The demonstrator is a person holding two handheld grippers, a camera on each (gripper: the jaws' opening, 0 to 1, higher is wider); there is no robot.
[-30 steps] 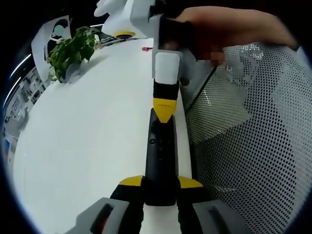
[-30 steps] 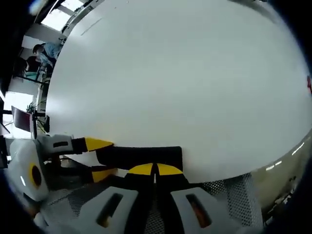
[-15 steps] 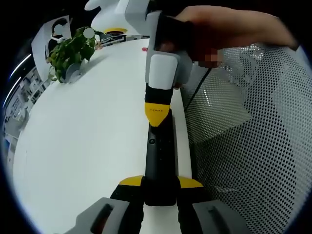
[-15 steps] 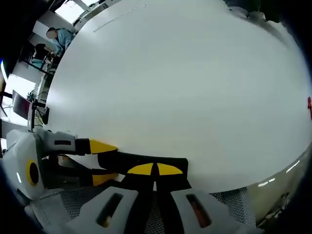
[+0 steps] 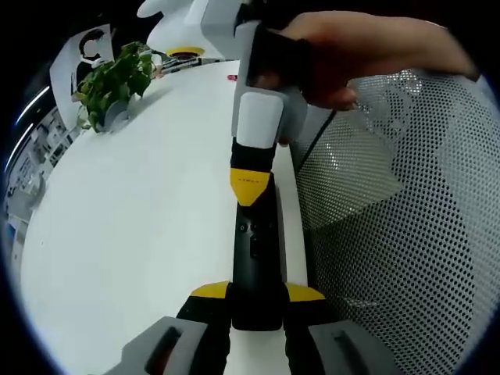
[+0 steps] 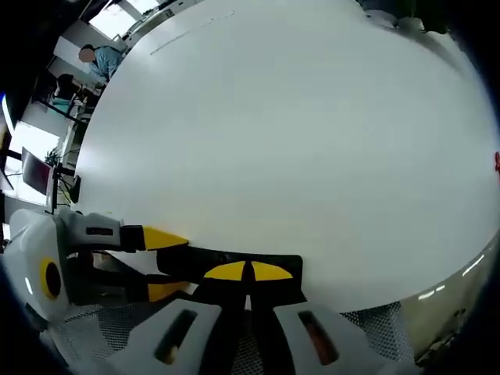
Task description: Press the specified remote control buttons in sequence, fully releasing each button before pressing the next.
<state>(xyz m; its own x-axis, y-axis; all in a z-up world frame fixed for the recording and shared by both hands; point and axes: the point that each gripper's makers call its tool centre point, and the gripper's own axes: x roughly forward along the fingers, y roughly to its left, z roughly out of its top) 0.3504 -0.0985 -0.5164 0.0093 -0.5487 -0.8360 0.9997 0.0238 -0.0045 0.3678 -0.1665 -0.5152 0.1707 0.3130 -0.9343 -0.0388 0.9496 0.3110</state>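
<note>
A long black remote control juts over the right edge of the white table. My left gripper is shut on its near end, a yellow fingertip on each side. My right gripper, held by a hand, comes in from above with its yellow tip resting on the remote's far half, just beyond the small buttons. In the right gripper view the right gripper is shut, its tips together on top of the remote. The left gripper clamps the remote from the left.
A potted plant stands at the table's far left. Near the far edge lie a white device with a yellow part and a small red item. A mesh chair back sits right of the table. A person sits far off.
The right gripper's yellow tip has slid a little along the remote toward my left gripper. The left gripper's hold on the remote is the same.
</note>
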